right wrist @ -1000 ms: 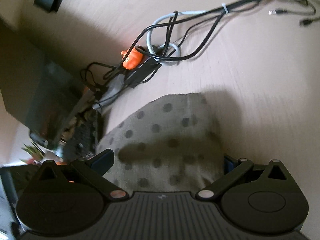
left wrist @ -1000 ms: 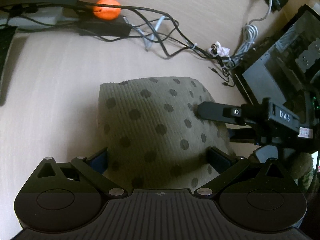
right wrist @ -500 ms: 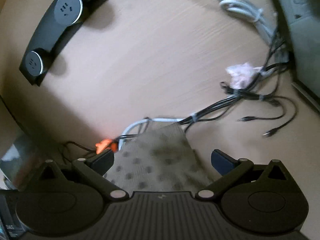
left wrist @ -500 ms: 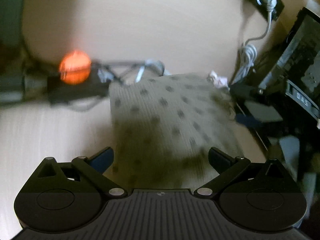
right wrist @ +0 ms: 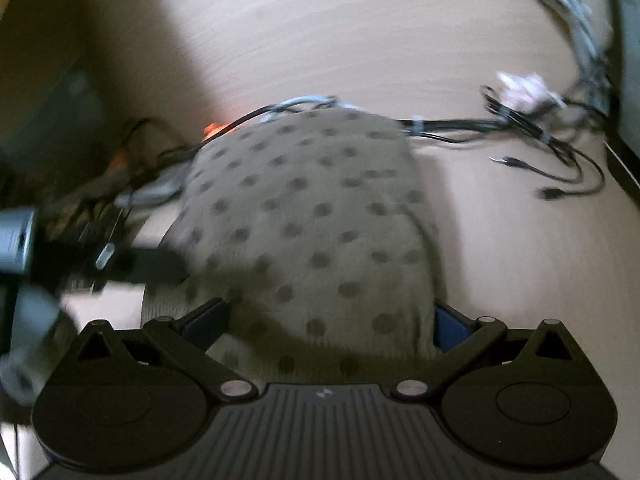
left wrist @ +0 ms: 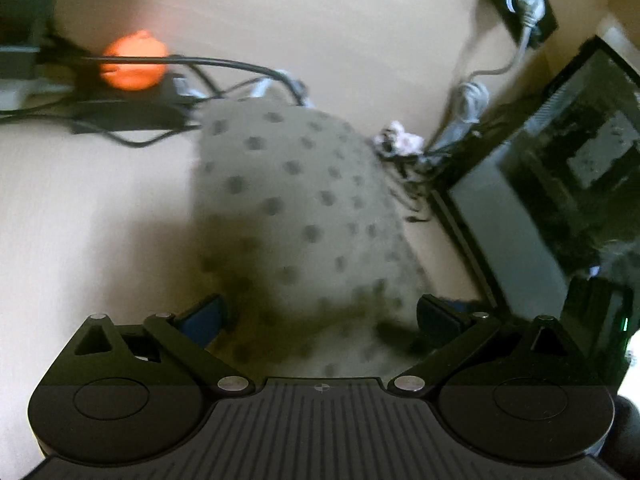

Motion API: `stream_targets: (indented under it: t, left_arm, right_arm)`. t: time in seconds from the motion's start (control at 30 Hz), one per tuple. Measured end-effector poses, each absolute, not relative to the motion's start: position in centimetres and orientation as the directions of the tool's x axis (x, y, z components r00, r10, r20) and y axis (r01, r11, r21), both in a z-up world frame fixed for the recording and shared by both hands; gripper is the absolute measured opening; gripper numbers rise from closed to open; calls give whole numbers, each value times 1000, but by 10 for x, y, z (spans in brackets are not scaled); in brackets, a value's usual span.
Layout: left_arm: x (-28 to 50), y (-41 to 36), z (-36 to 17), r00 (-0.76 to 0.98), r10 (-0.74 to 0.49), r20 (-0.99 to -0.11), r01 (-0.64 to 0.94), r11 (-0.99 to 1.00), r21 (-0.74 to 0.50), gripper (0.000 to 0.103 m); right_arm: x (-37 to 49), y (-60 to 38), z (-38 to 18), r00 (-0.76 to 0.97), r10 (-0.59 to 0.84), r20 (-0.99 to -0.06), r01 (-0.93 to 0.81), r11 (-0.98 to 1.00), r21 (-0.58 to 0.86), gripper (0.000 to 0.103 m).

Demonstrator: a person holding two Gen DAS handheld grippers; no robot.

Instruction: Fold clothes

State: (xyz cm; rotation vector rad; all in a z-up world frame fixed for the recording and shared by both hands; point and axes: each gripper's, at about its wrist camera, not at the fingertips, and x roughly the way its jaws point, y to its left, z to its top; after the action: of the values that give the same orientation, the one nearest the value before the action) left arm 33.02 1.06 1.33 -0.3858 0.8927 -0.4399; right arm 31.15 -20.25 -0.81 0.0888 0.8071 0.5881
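The olive-green ribbed cloth with dark dots lay as a compact, doubled-looking bundle on the wooden desk, so folding seemed well along. Both the left claw and right claw were spread, the cloth lying between and ahead of their fingers.

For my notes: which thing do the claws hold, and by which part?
Cannot tell: both claws, left and right, stand wide open around the dotted garment's near edge.
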Motion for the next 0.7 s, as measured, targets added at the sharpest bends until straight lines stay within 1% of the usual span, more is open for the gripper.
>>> stream_targets:
  t: [0.1,0.2,0.33,0.4,0.5,0.6,0.63,0.67,0.7]
  left_arm:
    - [330,5,14,544,-542,-641,221,829,-514,103]
    - [328,4,19,525,-553,-647,264,829,-494,103]
    - [324,3,27,502,-564,-655,319,825,-466,103]
    - [330,19,40,567,-508,-649,264,858,-441,103]
    - [354,29,47,634,-345,-692,131,930,-343,103]
    - [388,23,37,647,-246,-722,80,963,-256,103]
    - [395,16,31,642,-212,-737,88,975,-204,103]
    - [402,10,25,638,-178,-749,96,984,-152,103]
    - [404,7,21,638,-166,-752,99,986,-134,103]
  right_arm:
    - [299,-205,-7,521,540,-661,-489,824,287,103]
    - [293,-217,-1,497,535,-683,-522,814,257,103]
    - [289,-247,23,525,526,-669,-527,818,230,103]
    - [295,-255,39,578,500,-645,-487,846,219,103]
    - [311,-249,57,665,440,-604,-424,888,180,103]
    - [332,-224,55,716,383,-584,-392,912,117,103]
    - [339,-213,52,728,366,-580,-387,917,92,103]
    - [345,-204,43,725,337,-601,-389,920,46,103]
    - [351,-192,30,714,290,-637,-394,919,-23,103]
